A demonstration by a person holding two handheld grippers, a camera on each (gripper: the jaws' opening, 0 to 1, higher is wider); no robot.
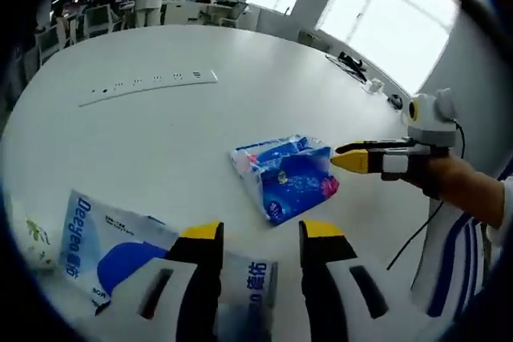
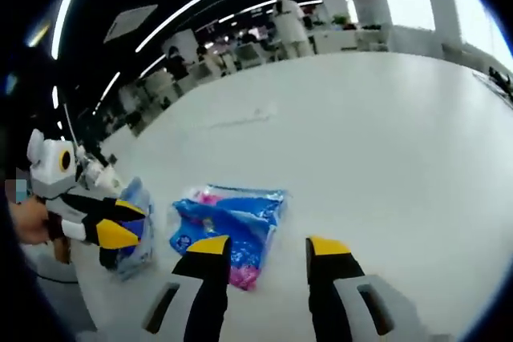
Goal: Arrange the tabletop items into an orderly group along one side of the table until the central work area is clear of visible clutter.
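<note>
A crumpled blue tissue pack (image 1: 286, 179) lies on the white table (image 1: 160, 142); in the right gripper view the same blue pack (image 2: 228, 226) sits just ahead of my right gripper (image 2: 264, 250), which is open and empty. That right gripper (image 1: 341, 155) enters the left gripper view from the right, its yellow tips nearly touching the pack's edge. My left gripper (image 1: 260, 234) stands open above a white-and-blue flat packet (image 1: 112, 250). The left gripper (image 2: 132, 222) also appears at the left of the right gripper view, over that packet (image 2: 132, 242).
A white power strip (image 1: 148, 86) lies far across the table. A small white packet with green print (image 1: 32, 238) lies at the left edge. Small dark items (image 1: 353, 64) sit near the far right rim. Chairs and people stand beyond the table.
</note>
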